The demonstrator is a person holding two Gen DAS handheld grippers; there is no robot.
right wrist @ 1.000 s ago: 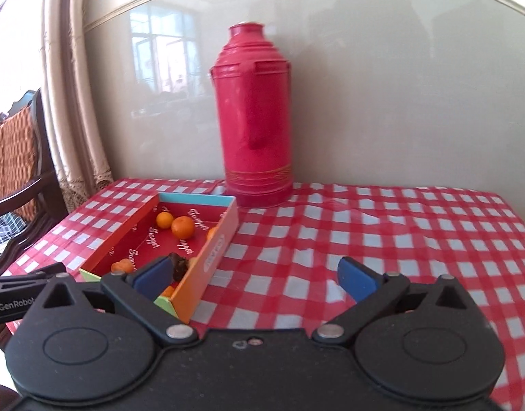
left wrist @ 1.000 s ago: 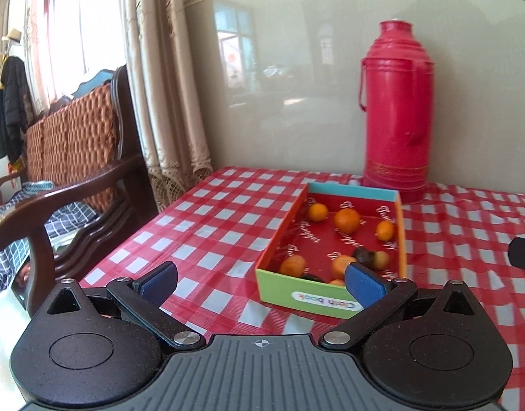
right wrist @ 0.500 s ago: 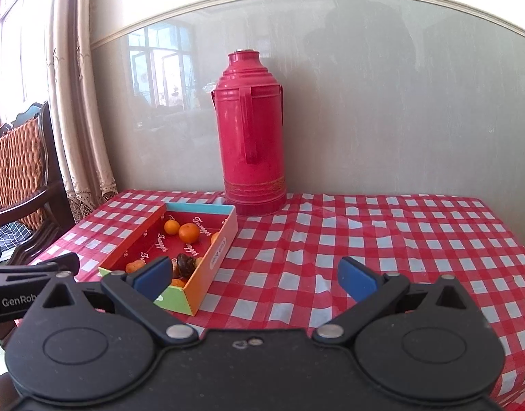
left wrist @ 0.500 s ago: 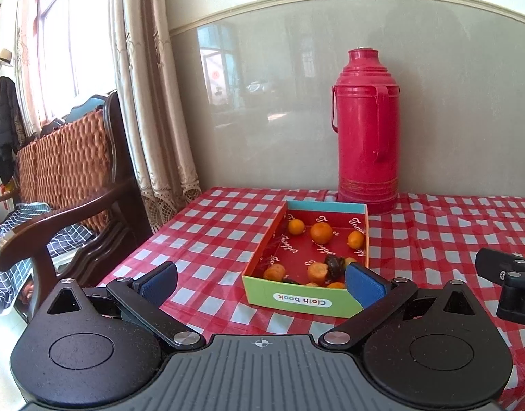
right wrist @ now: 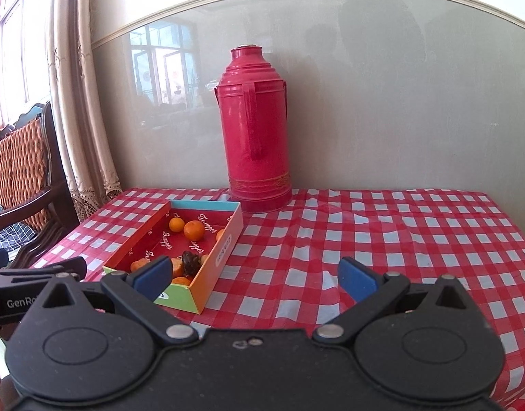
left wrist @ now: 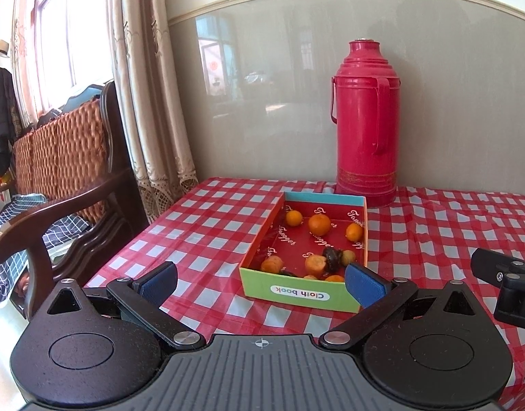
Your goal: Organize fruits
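- All fruits (left wrist: pixel 319 224) lie inside the box (left wrist: pixel 299 293); no loose fruit shows on the cloth (right wrist: pixel 382 239).
- Left gripper (left wrist: pixel 260 279) and right gripper (right wrist: pixel 255 272) are both spread wide, empty, box at 12 and 10 o'clock.

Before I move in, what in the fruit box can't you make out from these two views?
- Left wrist view: fruits behind the green front wall of the colourful cardboard box, wall hides them.
- Both views: dark lump among the oranges, too small to identify.
- Right wrist view: front fruits, covered by the right gripper's blue finger.
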